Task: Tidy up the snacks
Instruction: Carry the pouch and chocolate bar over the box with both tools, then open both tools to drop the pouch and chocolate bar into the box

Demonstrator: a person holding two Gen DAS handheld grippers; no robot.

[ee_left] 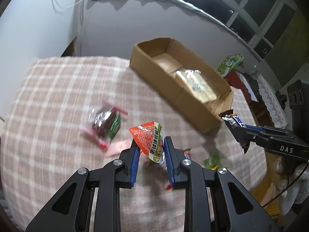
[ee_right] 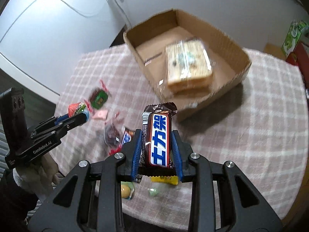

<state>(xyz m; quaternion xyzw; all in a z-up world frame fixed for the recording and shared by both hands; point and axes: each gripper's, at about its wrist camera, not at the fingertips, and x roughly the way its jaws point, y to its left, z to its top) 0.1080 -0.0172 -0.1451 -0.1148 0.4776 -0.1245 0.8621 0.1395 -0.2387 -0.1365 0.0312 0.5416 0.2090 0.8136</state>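
Note:
My left gripper (ee_left: pixel 149 141) is shut on a small orange-and-green snack packet (ee_left: pixel 149 138), held above the checked tablecloth (ee_left: pixel 58 96). My right gripper (ee_right: pixel 156 133) is shut on a brown chocolate bar (ee_right: pixel 159 133) with blue characters on white. An open cardboard box (ee_right: pixel 135 40) stands at the far side of the table, with a wrapped sandwich (ee_right: pixel 187 65) inside. In the left wrist view the right gripper (ee_left: pixel 234 130) holds the bar (ee_left: pixel 231 120) just by the box's near corner (ee_left: pixel 218 116). The left gripper (ee_right: pixel 85 115) with its packet (ee_right: pixel 78 108) shows at the left in the right wrist view.
Loose snacks lie on the cloth: a dark wrapped sweet with red ends (ee_left: pixel 105 122), a pink one (ee_right: pixel 99 115), another chocolate bar (ee_right: pixel 126 137), green (ee_right: pixel 154 192) and yellow (ee_right: pixel 165 179) pieces near the front. A green carton (ee_right: pixel 292 36) and red box stand beyond the table at right.

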